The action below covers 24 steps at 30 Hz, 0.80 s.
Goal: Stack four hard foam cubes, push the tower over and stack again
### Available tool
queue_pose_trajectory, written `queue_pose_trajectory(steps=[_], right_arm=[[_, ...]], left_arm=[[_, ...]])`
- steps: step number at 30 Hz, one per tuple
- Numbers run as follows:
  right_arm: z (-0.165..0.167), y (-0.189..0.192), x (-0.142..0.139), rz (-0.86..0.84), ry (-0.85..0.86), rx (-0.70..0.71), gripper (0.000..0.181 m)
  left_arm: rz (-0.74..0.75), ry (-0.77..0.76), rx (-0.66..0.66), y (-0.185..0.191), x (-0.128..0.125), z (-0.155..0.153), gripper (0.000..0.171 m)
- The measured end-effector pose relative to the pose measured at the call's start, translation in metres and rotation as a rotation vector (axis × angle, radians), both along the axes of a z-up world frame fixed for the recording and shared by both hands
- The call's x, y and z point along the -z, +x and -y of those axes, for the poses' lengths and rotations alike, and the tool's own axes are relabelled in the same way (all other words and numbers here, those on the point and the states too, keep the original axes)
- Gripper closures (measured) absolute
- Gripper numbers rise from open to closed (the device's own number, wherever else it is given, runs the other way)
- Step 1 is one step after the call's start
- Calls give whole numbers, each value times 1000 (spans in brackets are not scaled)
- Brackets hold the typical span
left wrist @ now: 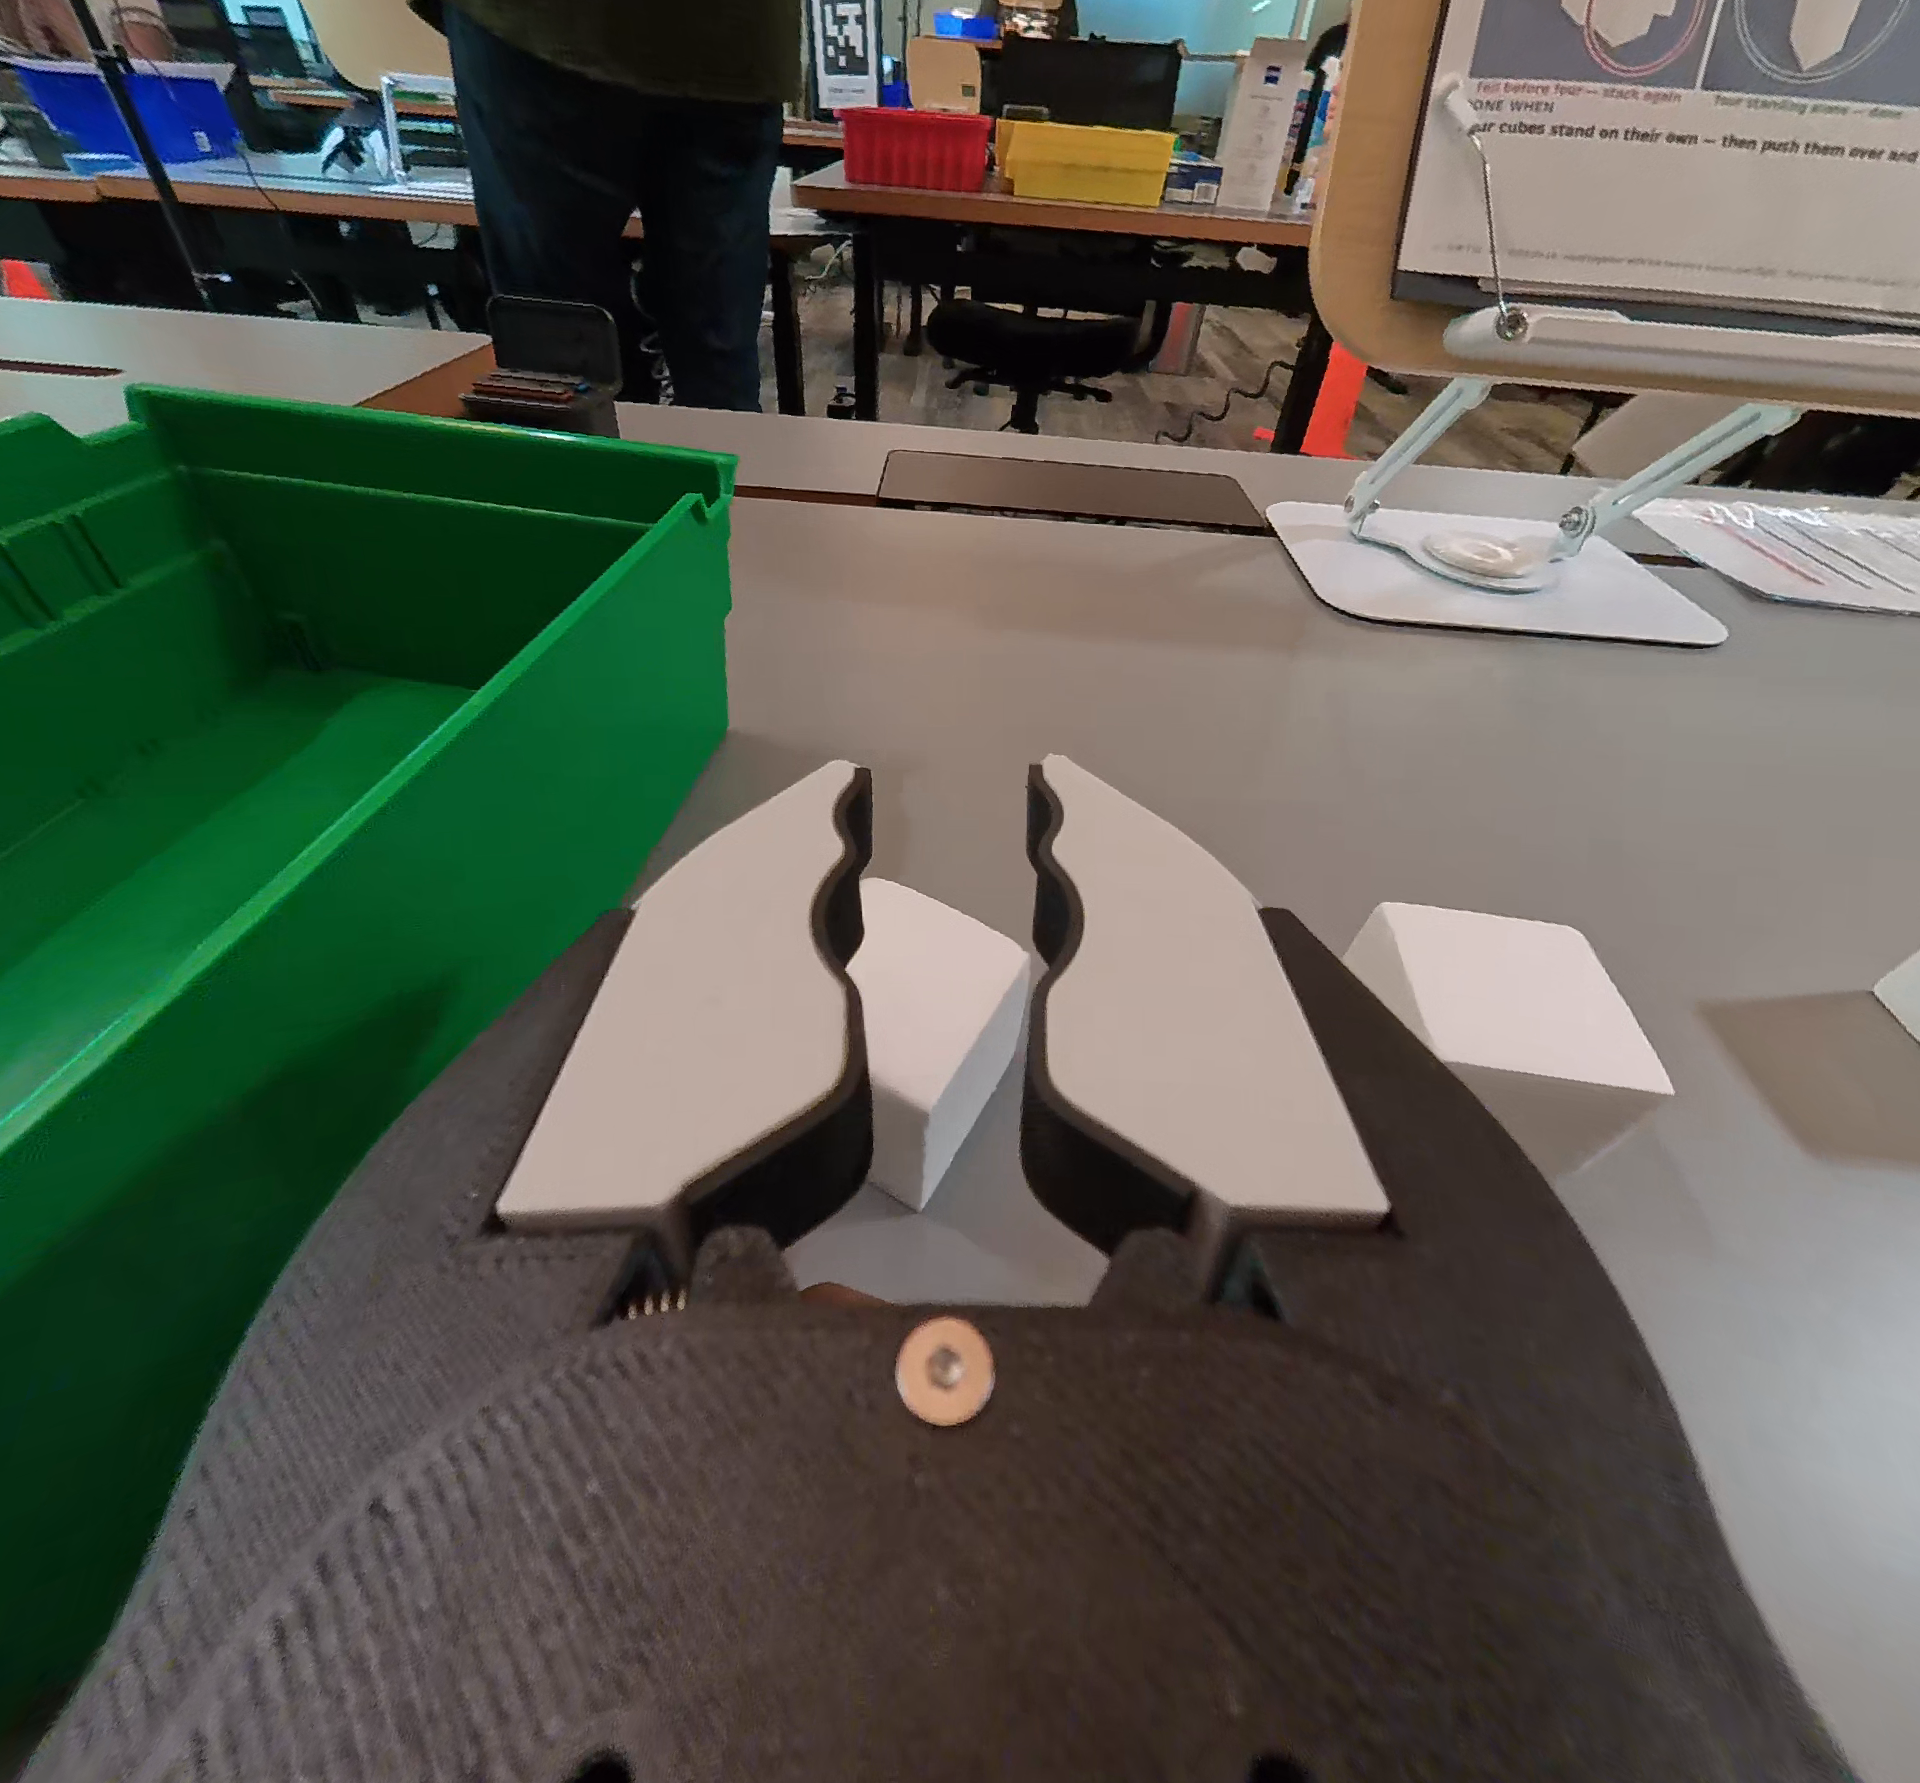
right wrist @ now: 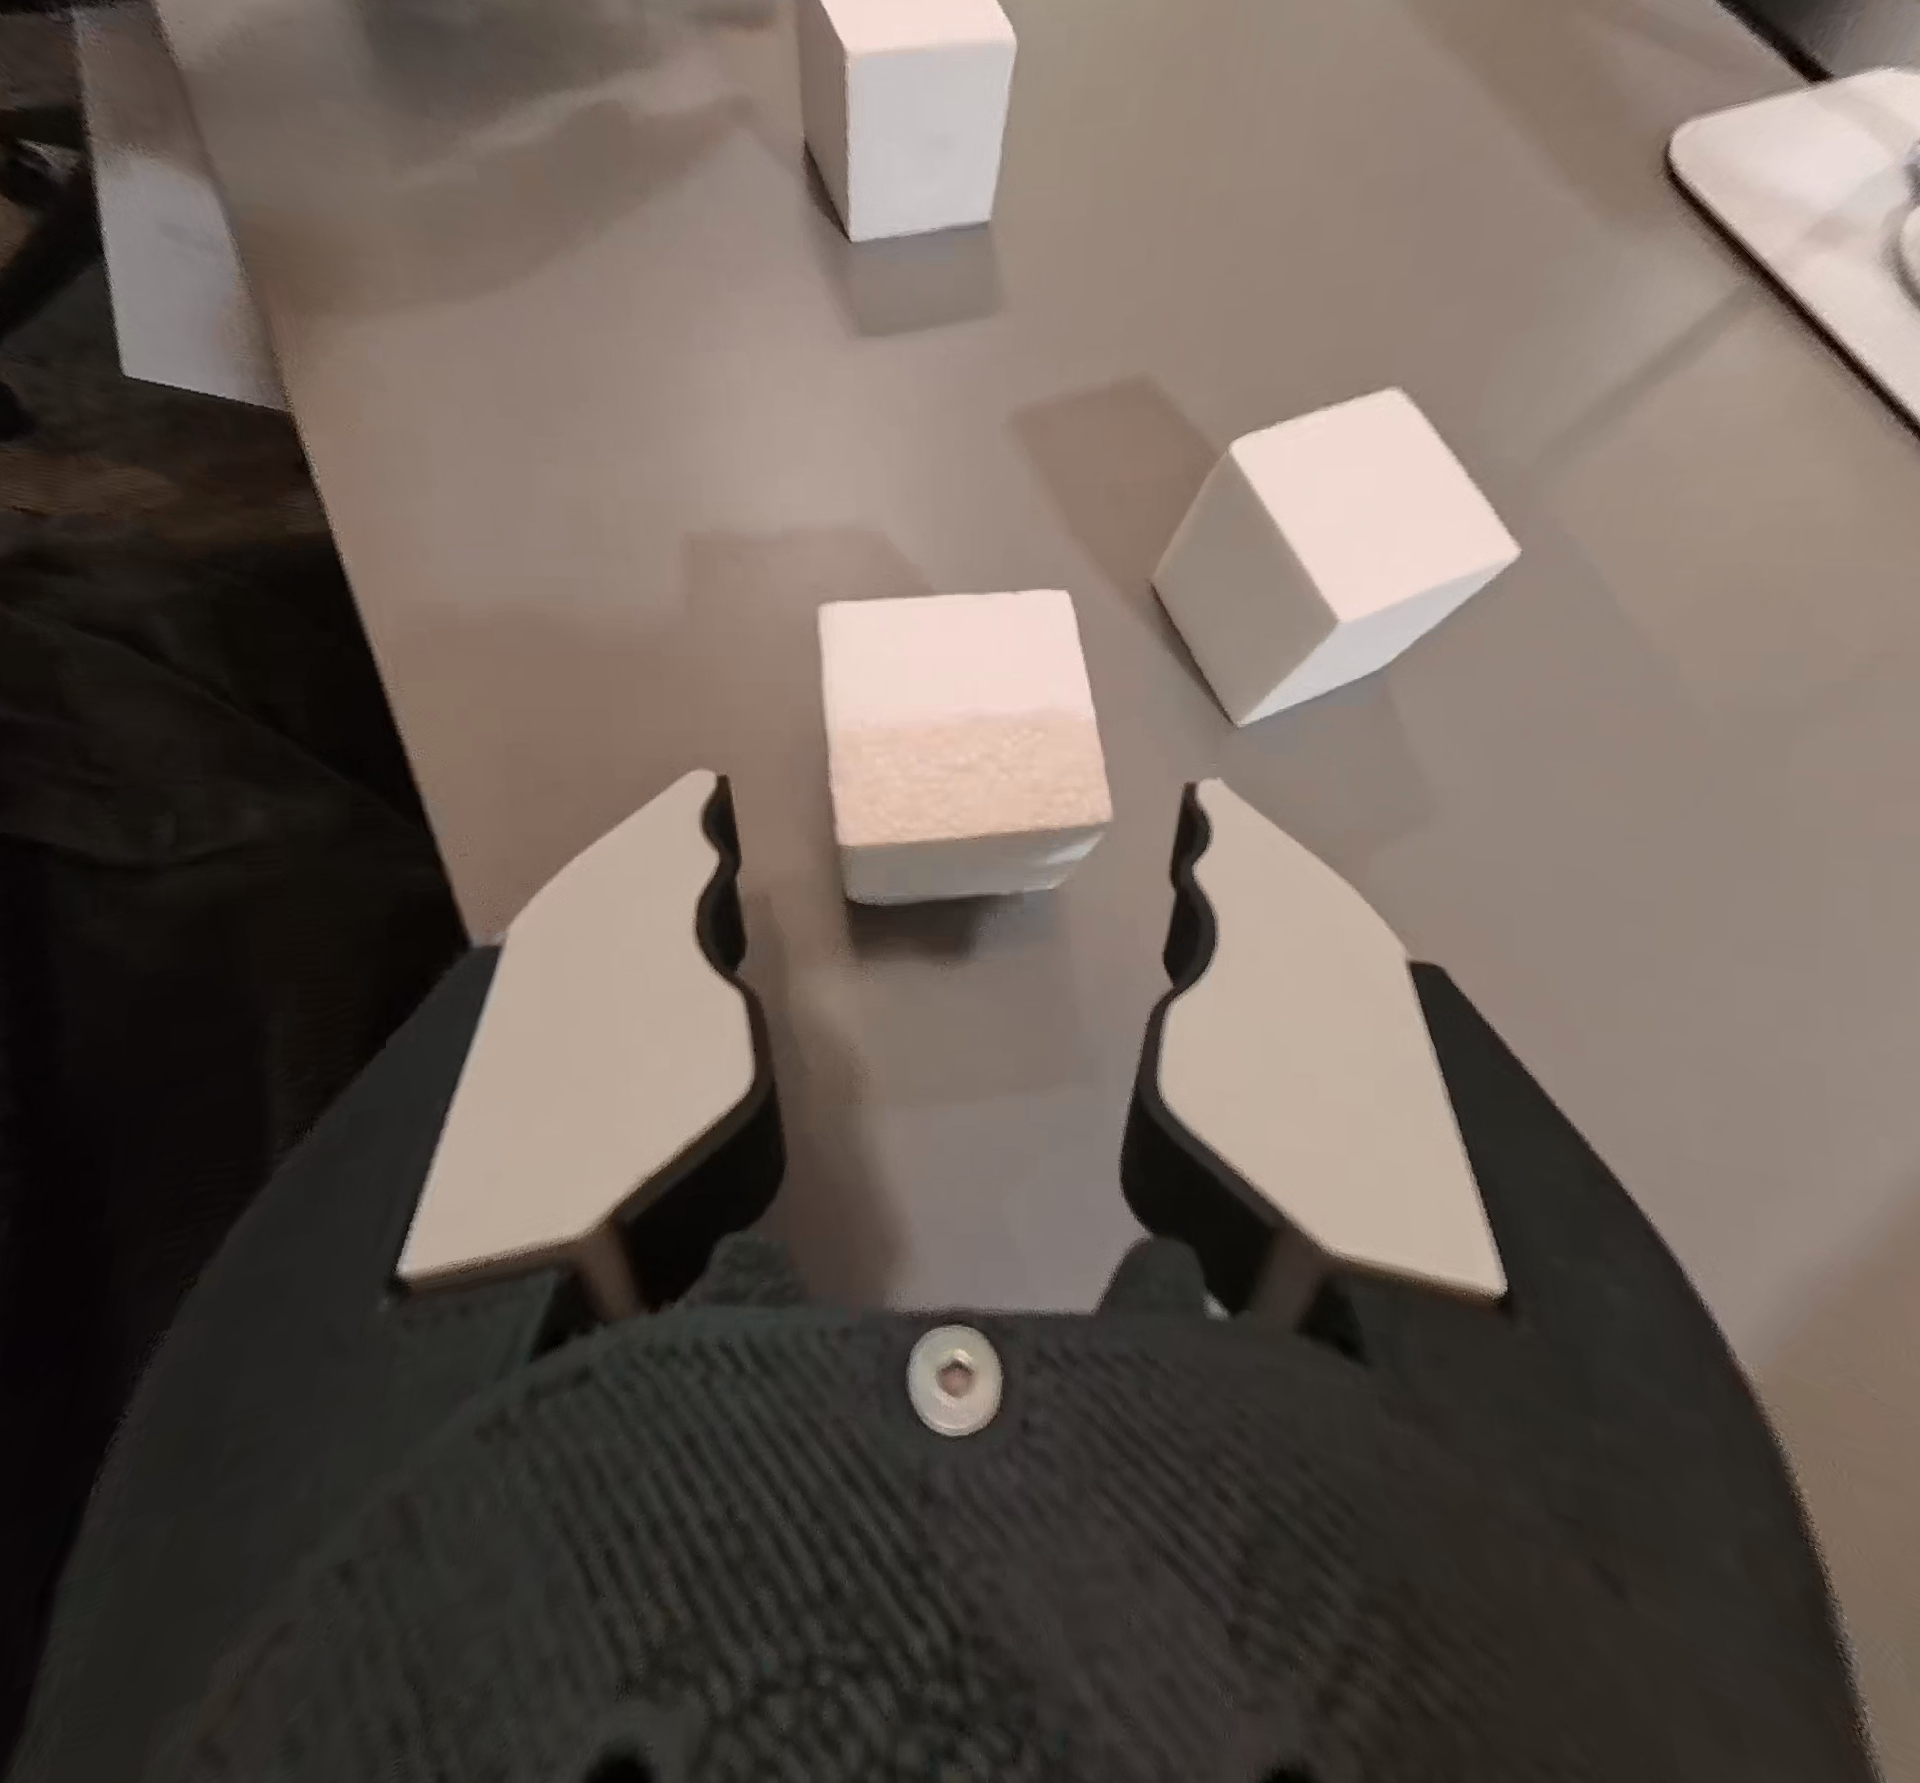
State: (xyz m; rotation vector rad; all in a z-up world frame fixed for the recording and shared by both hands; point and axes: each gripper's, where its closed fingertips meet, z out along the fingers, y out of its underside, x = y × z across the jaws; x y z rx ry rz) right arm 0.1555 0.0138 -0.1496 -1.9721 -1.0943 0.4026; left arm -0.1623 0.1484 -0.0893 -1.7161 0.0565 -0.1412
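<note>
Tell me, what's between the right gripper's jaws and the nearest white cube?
Nothing: only bare grey table separates the right gripper from the nearest white cube, as the right wrist view shows.

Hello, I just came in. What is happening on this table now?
A person works two hand-held tongs over a grey table. The left tongs sit around a white foam cube beside an empty green bin; whether they grip it is unclear. The right tongs are open just before another cube. More cubes stand around.
</note>
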Motion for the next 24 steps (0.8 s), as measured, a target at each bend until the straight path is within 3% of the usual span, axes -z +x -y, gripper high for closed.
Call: queue_pose_trajectory(steps=[3,6,7,10,13,16,20,24], right_arm=[[0,3,13,6,-80,22,104],[-5,5,8,-11,-69,41,129],[-3,3,4,-34,-75,19,129],[-9,7,-19,-102,-3,0,129],[-27,18,-61,-220,130,-15,129],[-50,27,-84,-264,119,-80,129],[-76,21,-78,-170,41,-209,129],[-99,14,-59,-64,40,-234,129]], left_arm=[[-22,6,8,3,-1,1,143],[-25,7,7,3,-1,1,143],[-21,4,6,3,-1,1,143],[-11,1,4,2,0,1,143],[-11,0,6,3,0,1,143],[-23,-6,18,5,2,1,142],[-32,-8,20,5,3,1,142],[-31,-15,11,2,4,0,142]])
